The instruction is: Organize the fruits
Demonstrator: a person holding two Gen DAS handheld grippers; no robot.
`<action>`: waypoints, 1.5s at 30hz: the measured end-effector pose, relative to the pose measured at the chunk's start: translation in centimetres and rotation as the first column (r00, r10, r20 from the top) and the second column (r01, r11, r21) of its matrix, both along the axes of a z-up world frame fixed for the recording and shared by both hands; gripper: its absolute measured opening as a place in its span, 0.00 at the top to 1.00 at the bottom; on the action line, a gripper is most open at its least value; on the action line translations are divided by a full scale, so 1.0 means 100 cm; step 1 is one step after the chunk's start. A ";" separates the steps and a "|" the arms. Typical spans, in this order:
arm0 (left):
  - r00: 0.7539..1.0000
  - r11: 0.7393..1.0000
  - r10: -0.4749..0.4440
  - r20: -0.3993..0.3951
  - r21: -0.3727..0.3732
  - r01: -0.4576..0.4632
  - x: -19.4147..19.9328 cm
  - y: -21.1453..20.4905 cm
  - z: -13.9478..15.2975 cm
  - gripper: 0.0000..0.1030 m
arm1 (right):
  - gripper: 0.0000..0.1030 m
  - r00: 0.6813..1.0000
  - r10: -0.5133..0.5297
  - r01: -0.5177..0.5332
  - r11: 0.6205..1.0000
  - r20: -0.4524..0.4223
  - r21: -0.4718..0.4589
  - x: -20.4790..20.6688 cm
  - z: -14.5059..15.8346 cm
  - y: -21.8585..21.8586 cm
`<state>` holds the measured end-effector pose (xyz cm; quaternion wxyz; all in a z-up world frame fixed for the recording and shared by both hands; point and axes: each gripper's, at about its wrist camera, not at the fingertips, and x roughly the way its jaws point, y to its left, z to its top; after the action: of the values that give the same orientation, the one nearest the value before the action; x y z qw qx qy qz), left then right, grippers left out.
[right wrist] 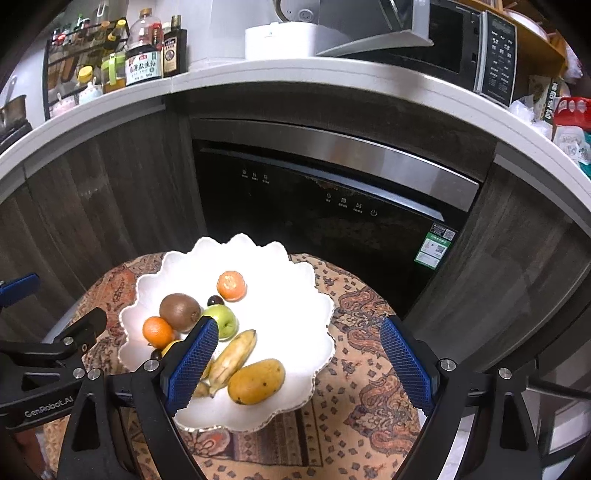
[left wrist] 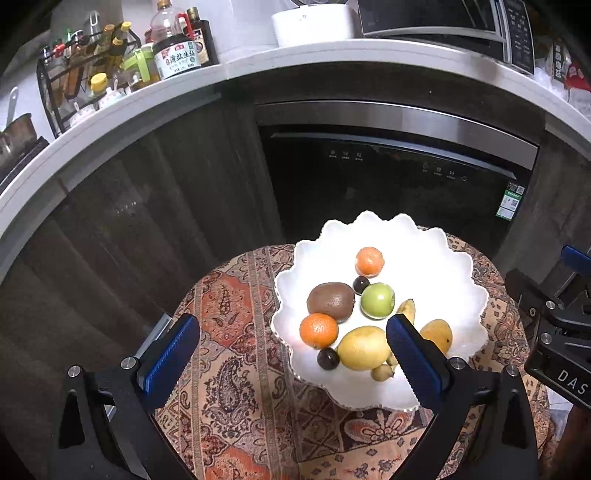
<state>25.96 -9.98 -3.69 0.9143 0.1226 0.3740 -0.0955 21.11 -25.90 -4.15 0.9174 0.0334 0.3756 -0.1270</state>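
A white scalloped plate (left wrist: 436, 258) (right wrist: 288, 295) stands on a small round table with a paisley cloth (left wrist: 236, 354). On it lie two oranges (left wrist: 318, 330) (left wrist: 369, 261), a kiwi (left wrist: 330, 301), a green apple (left wrist: 377, 300), a yellow lemon-like fruit (left wrist: 364, 347), two dark plums (left wrist: 328, 358), a mango (right wrist: 256, 381) and a banana (right wrist: 236, 356). My left gripper (left wrist: 291, 354) is open and empty above the plate's near left edge. My right gripper (right wrist: 299, 363) is open and empty above the plate's right side.
A dark dishwasher front (right wrist: 325, 206) and wood cabinets stand behind the table. The counter above holds sauce bottles (left wrist: 173, 44), a rack of jars, a white cooker (left wrist: 314, 22) and a microwave (right wrist: 461, 40). The other gripper's body shows at each view's edge (left wrist: 554, 332).
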 end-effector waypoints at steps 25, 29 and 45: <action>0.997 0.997 0.065 0.037 -0.052 -0.063 -0.092 0.037 0.014 0.00 | 0.12 0.999 0.015 -0.016 0.999 0.031 0.049 -0.078 0.016 0.025; 0.997 0.995 0.076 0.032 -0.068 -0.074 -0.106 0.043 0.015 0.00 | 0.12 0.999 0.018 -0.020 0.998 0.033 0.059 -0.092 0.016 0.029; 0.986 0.985 0.160 0.039 -0.077 -0.157 -0.166 0.067 -0.001 0.00 | 0.12 0.999 0.038 -0.039 0.998 0.030 0.052 -0.147 0.005 0.045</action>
<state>9.33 -3.30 -3.75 0.9312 0.0607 0.3580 -0.0333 6.41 -21.39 -3.69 0.9239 0.0520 0.3660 -0.0990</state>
